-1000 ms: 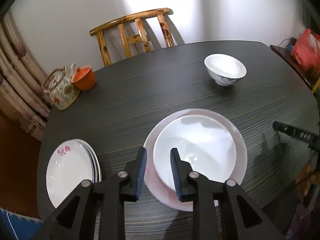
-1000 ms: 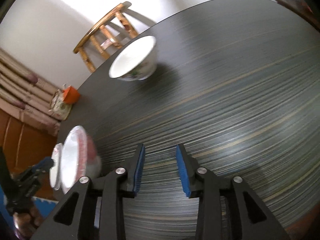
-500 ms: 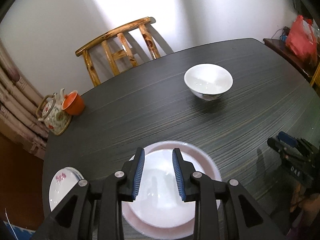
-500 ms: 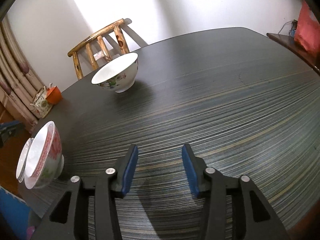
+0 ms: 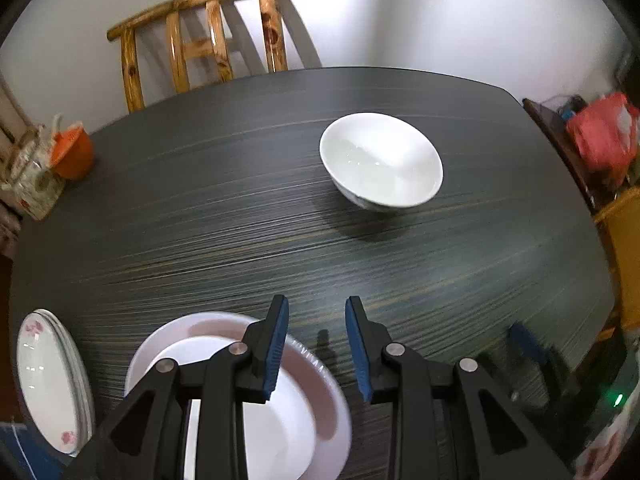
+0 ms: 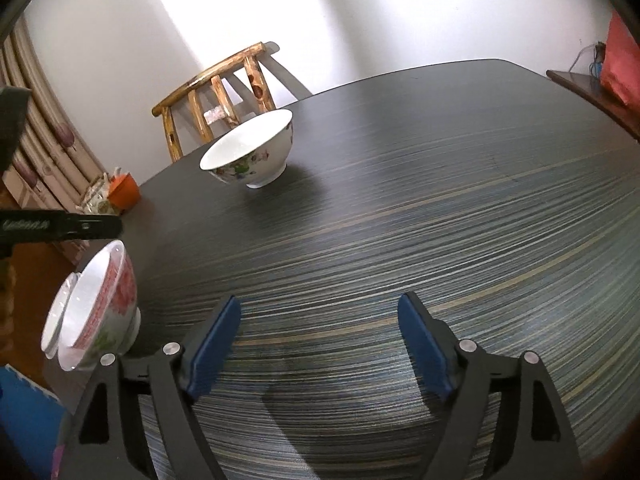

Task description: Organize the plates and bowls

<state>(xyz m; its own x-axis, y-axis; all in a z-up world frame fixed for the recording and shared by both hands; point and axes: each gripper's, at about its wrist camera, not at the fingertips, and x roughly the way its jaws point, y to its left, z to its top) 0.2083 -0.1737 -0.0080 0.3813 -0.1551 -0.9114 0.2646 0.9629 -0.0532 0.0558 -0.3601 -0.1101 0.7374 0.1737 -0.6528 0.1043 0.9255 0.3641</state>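
Bowls half gathered, both tools empty

Loose bowl (image 5: pixel 381 160) sits alone mid-worktop (image 5: pixel 200 240), upright, floral outside, well apart from everything else; my read is it's the next pick. Nested bowls (image 5: pixel 240 392) stand at the near edge, white one inside the red-patterned one, so that pile looks like the bowl stack. Stacked plates (image 5: pixel 48 380) lie just beside it to the left, flower print up, which suggests plates go in their own pile.

Your left tool (image 5: pixel 316 344) holds nothing: jaws part open, gap over bare worktop, left jaw overlapping the nested bowls' rim in view; contact can't be told. It's tipped steeply down, with the loose bowl ahead of it.

Your right tool (image 6: pixel 320 344) holds nothing either. Its jaws have just been opening and now stand wide, only bare worktop between them. It's angled moderately down, low over the surface, loose bowl (image 6: pixel 252 150) ahead and to the left. Wide enough for that rim, I'd guess.

Teapot (image 5: pixel 32 184) and orange cup (image 5: pixel 74 152) sit at the far left edge, out of the way.
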